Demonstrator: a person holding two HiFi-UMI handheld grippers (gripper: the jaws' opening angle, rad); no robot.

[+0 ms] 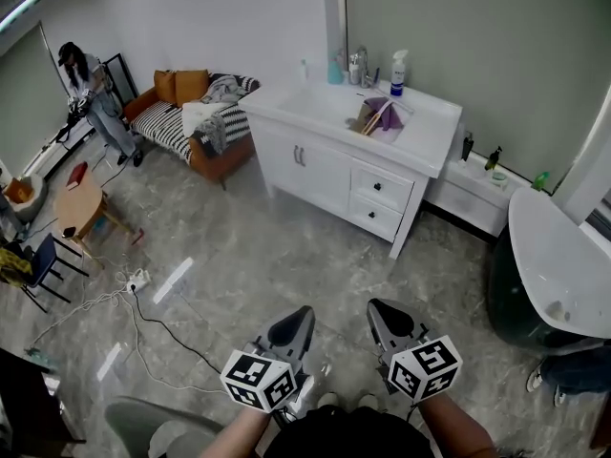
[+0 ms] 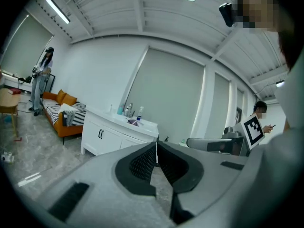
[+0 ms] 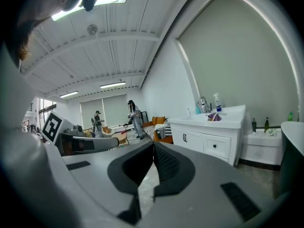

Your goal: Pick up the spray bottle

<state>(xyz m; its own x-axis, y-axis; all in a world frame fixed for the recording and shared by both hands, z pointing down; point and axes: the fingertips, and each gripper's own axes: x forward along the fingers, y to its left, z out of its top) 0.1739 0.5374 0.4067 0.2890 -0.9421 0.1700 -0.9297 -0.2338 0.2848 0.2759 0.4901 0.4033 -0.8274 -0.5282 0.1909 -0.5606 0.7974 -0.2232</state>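
The spray bottle, white with a blue label, stands at the back of the white vanity against the wall; it also shows small in the left gripper view and the right gripper view. My left gripper and right gripper hang side by side low in the head view, far from the vanity, over the grey floor. Both are shut with nothing between the jaws, tips meeting in their own views.
A purple cloth and sticks lie in the sink, with small bottles by the tap. An orange sofa stands left of the vanity, a white bathtub at right. A person stands far left. Cables run over the floor.
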